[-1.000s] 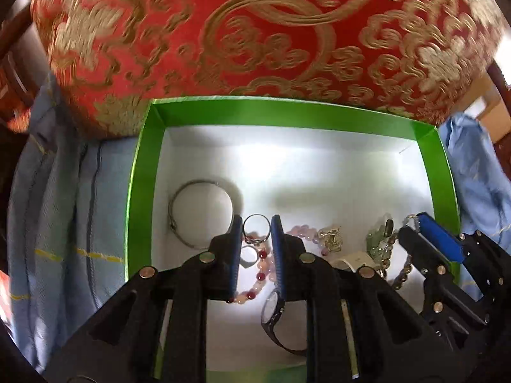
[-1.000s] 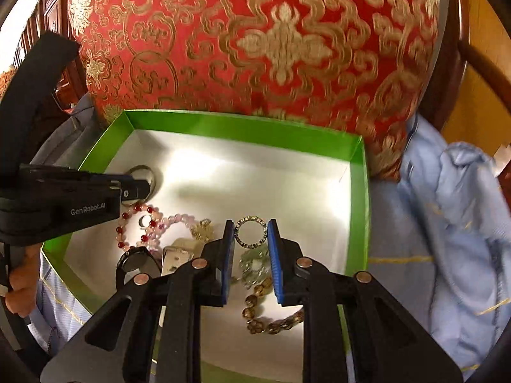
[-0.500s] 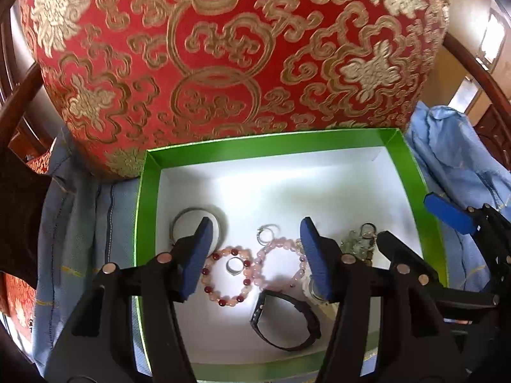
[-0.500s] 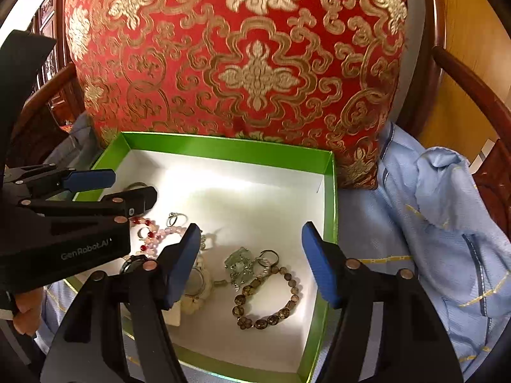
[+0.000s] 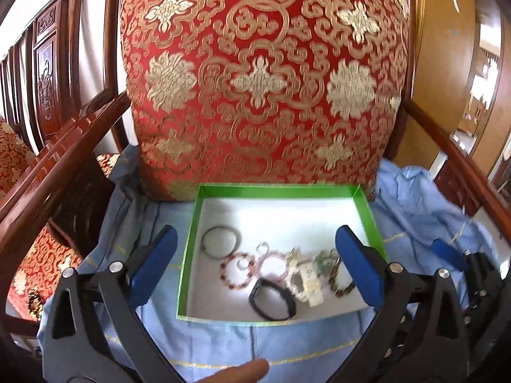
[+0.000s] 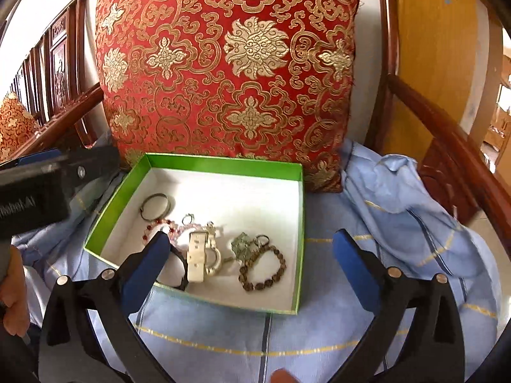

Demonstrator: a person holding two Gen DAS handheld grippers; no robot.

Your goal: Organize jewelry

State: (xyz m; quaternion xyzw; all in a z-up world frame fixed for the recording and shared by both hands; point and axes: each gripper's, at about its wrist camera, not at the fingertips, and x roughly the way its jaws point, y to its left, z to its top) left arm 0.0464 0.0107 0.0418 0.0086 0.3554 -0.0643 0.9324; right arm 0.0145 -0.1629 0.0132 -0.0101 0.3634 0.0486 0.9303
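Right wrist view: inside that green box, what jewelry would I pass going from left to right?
Metal bangle → red bead bracelet → white watch strap → green pendant → brown bead bracelet, all in the green box.

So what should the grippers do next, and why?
Probably bring the right gripper down on the brown bead bracelet. All the jewelry lies bunched along the near side of the green box, and that bracelet overlaps a green pendant. Both grippers' jaws are opening with nothing between them, so either is free; the left gripper could wait.
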